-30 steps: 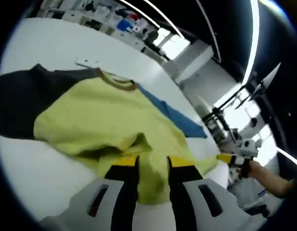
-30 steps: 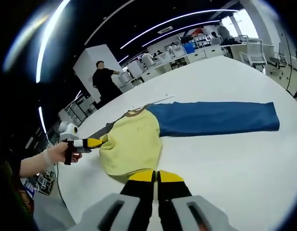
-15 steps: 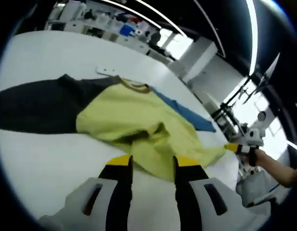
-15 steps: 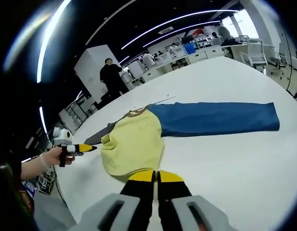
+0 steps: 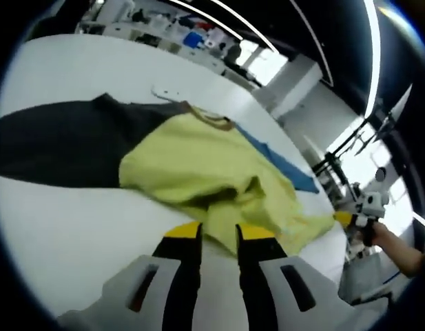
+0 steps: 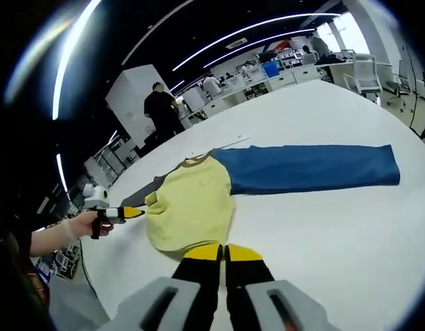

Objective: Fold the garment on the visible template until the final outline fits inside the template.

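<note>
A long-sleeved garment (image 5: 191, 158) lies on the white table, with a yellow body, a brown collar, a dark sleeve (image 5: 54, 145) and a blue sleeve (image 5: 281, 165). Its near hem is rumpled into a raised fold. My left gripper (image 5: 219, 233) is open, and the hem's edge lies just between its yellow tips. In the right gripper view the garment (image 6: 195, 200) lies flat with the blue sleeve (image 6: 308, 169) stretched out to the right. My right gripper (image 6: 224, 252) is shut on the near hem. The left gripper (image 6: 133, 212) reaches the far hem corner there.
The white table (image 6: 322, 234) stretches wide past the blue sleeve. A thin pale strip (image 5: 167, 93) lies beside the collar. A person (image 6: 160, 110) stands beyond the table near benches with equipment (image 6: 267, 72). A hand holds the right gripper (image 5: 346, 219) by the table edge.
My left jaws widened and drew back from the hem, then narrowed and came back to it. The right gripper has stayed put. The standing person has shifted a little.
</note>
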`<state>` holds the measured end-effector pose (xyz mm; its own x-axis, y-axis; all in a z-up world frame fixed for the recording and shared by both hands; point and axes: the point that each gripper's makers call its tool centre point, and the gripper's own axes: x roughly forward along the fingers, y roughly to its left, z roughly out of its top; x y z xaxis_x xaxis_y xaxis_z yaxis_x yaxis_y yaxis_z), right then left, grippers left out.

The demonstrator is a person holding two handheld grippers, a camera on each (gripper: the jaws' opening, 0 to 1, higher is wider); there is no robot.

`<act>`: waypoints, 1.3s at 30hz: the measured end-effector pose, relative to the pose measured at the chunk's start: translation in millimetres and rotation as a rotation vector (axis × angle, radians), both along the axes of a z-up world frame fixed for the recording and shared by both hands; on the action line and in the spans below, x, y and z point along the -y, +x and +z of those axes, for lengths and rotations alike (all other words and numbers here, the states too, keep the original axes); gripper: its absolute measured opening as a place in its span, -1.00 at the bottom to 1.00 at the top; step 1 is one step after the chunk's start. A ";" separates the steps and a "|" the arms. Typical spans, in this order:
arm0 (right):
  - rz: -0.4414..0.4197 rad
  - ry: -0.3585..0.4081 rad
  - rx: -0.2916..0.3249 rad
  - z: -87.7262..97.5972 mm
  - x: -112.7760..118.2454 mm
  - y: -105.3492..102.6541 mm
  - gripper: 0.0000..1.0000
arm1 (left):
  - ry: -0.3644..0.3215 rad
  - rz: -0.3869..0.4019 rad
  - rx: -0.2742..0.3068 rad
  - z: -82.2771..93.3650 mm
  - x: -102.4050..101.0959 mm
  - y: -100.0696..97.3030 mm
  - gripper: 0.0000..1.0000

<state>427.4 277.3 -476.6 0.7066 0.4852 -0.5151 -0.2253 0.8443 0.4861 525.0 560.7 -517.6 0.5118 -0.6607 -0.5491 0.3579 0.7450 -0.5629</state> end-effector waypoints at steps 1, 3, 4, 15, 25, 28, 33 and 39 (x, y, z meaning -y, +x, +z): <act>0.000 0.000 0.000 -0.1 0.2 -0.1 -1.00 | 0.001 -0.001 -0.002 -1.3 1.1 0.7 -0.71; 0.000 0.002 0.000 0.2 0.1 -0.2 -1.00 | -0.002 0.003 -0.003 -2.5 2.6 2.3 -0.78; 0.000 0.002 0.000 0.4 0.2 -0.2 -1.00 | -0.006 0.009 -0.005 -2.5 2.5 3.1 -0.83; 0.000 0.004 0.003 1.9 -0.5 -0.5 -1.00 | -0.036 0.036 -0.033 -3.6 -0.5 0.9 -1.00; 0.000 0.005 0.002 2.0 -1.0 -1.8 -1.00 | -0.005 0.001 -0.029 -10.3 7.5 -0.8 -0.81; 0.000 0.005 0.001 2.0 -1.0 -2.5 -1.00 | -0.006 0.006 -0.041 -11.9 6.8 -1.6 -0.98; 0.000 0.005 0.001 2.0 -0.9 -2.9 -1.00 | -0.023 0.019 -0.043 -6.6 3.5 -2.9 -0.99; 0.005 0.004 0.009 5.9 -2.5 -2.4 -1.00 | -0.045 0.025 -0.028 9.1 -7.7 -10.8 -0.99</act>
